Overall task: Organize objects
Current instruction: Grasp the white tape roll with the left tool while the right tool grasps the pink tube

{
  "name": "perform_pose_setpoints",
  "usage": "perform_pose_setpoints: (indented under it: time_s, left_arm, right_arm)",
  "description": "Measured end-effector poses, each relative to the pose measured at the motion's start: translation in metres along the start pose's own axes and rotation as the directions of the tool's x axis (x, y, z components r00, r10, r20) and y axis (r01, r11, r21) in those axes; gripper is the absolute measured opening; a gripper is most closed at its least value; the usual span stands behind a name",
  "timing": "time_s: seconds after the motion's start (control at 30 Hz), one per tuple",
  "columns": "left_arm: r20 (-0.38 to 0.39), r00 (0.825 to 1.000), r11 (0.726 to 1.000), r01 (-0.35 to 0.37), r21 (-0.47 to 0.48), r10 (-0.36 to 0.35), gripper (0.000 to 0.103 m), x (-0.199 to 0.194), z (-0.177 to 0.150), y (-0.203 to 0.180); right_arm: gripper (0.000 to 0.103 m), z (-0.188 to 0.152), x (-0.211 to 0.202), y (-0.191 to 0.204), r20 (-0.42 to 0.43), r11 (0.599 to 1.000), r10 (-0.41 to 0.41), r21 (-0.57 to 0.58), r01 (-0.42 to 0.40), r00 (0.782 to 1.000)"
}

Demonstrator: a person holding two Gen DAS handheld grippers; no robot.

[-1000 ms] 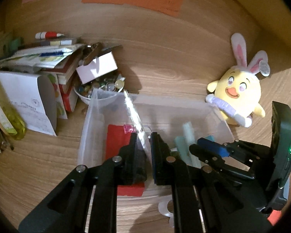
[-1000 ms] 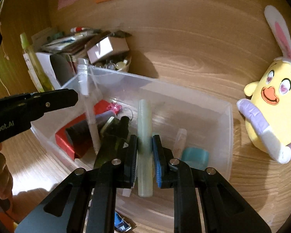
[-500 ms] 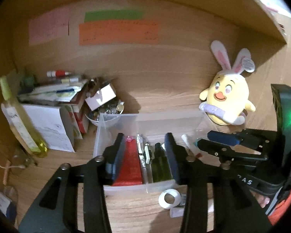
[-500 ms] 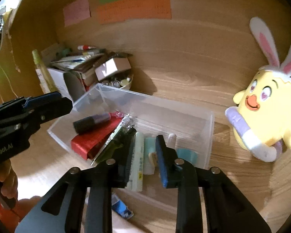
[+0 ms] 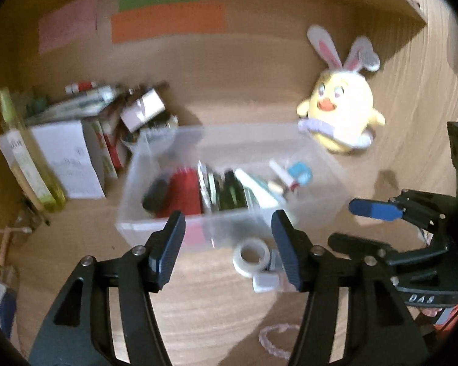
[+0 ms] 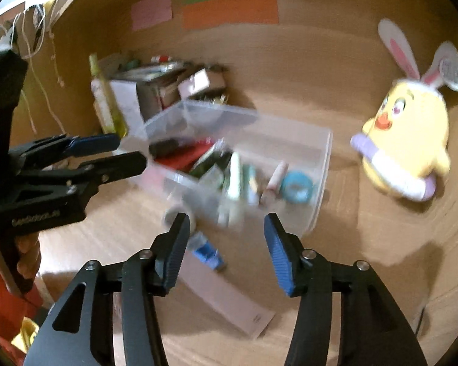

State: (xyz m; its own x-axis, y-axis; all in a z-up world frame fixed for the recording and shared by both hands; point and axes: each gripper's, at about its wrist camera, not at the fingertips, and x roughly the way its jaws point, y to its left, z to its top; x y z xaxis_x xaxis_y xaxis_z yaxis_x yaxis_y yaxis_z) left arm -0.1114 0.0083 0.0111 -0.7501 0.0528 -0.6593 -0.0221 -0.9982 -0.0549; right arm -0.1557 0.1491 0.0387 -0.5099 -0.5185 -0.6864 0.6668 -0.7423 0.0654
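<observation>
Both claws, left (image 5: 228,244) and right (image 6: 224,248), spread empty before the bin (image 5: 180,231); next, probably the tape roll (image 5: 251,257) at the desk's front.

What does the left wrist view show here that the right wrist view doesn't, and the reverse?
Only the left wrist view shows the pink beaded loop on the desk. Only the right wrist view shows the blue-capped tube lying on a brown card and the cords hanging at far left. Both show the clear bin, the tape roll, the yellow bunny toy and both open grippers.
</observation>
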Motion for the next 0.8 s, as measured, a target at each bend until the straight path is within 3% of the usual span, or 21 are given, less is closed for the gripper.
perform_pose_setpoints:
  time_s: [0.27, 0.57, 0.6, 0.8]
  left_arm:
    - [-0.147, 0.988, 0.999, 0.037, 0.001, -0.036, 0.059, 0.041, -0.029, -0.006]
    - [-0.21, 0.973, 0.995, 0.085, -0.05, -0.093, 0.058, 0.069, -0.027, -0.003]
    - [-0.215, 0.972, 0.995, 0.084, -0.049, -0.093, 0.058, 0.072, -0.027, -0.003]
    - [-0.23, 0.965, 0.99, 0.11, -0.087, -0.127, 0.039, 0.082, -0.028, 0.001]
  right_arm:
    - [0.049, -0.038, 0.039, 0.013, -0.16, 0.999, 0.035, -0.028, -0.04, 0.986]
    - [0.051, -0.046, 0.05, 0.018, -0.195, 0.998, 0.035, -0.053, -0.047, 0.98]
    - [0.047, -0.046, 0.049, 0.019, -0.195, 0.997, 0.03, -0.062, -0.042, 0.98]
    - [0.036, -0.06, 0.034, 0.021, -0.187, 0.995, 0.021, -0.09, -0.039, 0.982]
